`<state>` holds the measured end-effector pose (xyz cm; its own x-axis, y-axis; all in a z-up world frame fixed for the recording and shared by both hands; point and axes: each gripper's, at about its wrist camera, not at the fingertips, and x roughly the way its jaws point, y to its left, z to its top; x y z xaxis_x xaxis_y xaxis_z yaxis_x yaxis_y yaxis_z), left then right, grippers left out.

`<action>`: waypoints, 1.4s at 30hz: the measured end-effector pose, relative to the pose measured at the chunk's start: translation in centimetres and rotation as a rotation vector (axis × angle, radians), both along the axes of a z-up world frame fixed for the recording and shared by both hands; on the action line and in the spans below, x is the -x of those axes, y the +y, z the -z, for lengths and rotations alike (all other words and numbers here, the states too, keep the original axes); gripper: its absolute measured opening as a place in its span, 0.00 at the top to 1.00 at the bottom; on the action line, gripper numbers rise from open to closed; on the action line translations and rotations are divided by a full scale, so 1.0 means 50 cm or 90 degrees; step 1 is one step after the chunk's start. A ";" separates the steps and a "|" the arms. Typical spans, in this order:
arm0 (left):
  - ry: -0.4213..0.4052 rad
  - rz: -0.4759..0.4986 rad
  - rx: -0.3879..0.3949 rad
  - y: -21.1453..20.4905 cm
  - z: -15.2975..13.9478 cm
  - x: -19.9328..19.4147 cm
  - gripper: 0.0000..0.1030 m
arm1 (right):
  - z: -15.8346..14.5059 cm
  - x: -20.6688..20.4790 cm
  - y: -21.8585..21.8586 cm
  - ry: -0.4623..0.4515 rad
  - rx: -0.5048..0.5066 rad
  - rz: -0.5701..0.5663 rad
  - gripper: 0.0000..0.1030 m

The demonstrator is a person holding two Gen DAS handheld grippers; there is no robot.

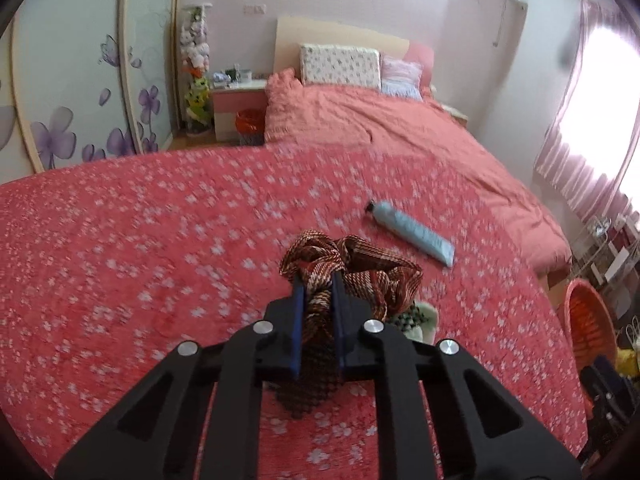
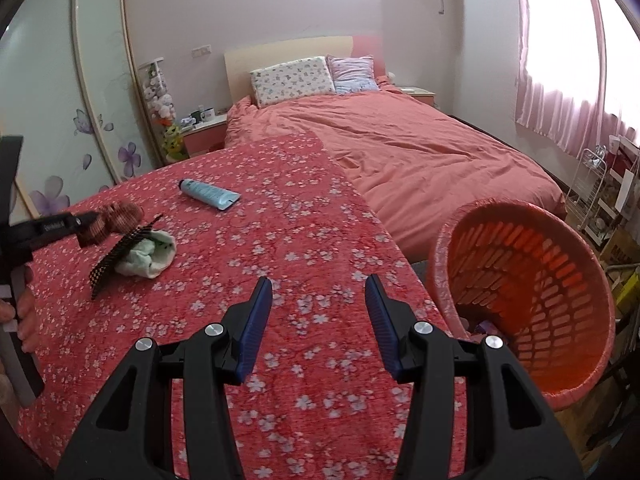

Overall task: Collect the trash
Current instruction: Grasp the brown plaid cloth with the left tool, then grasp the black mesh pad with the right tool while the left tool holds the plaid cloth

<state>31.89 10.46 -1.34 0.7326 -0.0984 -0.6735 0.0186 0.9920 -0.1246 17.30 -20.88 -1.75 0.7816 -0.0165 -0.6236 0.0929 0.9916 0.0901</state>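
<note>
My left gripper (image 1: 317,280) is shut on a brown patterned cloth strip (image 1: 352,270) and holds it above the red flowered table cover (image 1: 140,248); it also shows in the right wrist view (image 2: 86,222) with the cloth (image 2: 120,216) hanging from it. A crumpled white-green wad (image 2: 150,256) lies under the cloth. A light blue tube (image 1: 412,232) lies farther back on the cover (image 2: 210,194). My right gripper (image 2: 318,284) is open and empty above the cover, left of the orange trash basket (image 2: 532,280).
The basket (image 1: 588,316) stands tilted at the table's right edge. A bed with a salmon duvet (image 2: 420,148) lies beyond the table. A wire rack (image 2: 592,192) and boxes stand by the window on the right. A wardrobe (image 1: 72,80) is at left.
</note>
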 end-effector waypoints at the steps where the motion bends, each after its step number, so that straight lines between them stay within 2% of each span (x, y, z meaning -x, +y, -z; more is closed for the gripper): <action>1: -0.009 -0.007 0.001 0.010 -0.011 0.004 0.87 | -0.001 -0.002 0.006 0.000 0.000 -0.004 0.52; 8: -0.040 -0.060 -0.028 0.098 -0.044 0.041 0.87 | -0.007 -0.014 0.061 -0.001 -0.003 -0.046 0.52; 13: -0.013 -0.090 -0.050 0.165 -0.011 0.062 0.87 | -0.007 -0.035 0.121 0.003 -0.023 -0.094 0.52; 18: 0.013 -0.119 -0.050 0.221 0.026 0.080 0.87 | -0.009 -0.063 0.187 0.008 -0.048 -0.152 0.52; 23: 0.033 -0.149 -0.047 0.271 0.061 0.082 0.87 | -0.001 -0.094 0.268 0.019 -0.044 -0.215 0.54; 30: 0.052 -0.161 -0.045 0.302 0.097 0.081 0.82 | 0.015 -0.150 0.354 0.048 -0.050 -0.263 0.58; 38: 0.084 -0.166 0.005 0.332 0.117 0.067 0.75 | 0.050 -0.204 0.422 0.086 -0.026 -0.295 0.62; 42: 0.086 -0.167 0.002 0.329 0.118 0.069 0.75 | 0.068 -0.229 0.439 0.111 -0.017 -0.297 0.62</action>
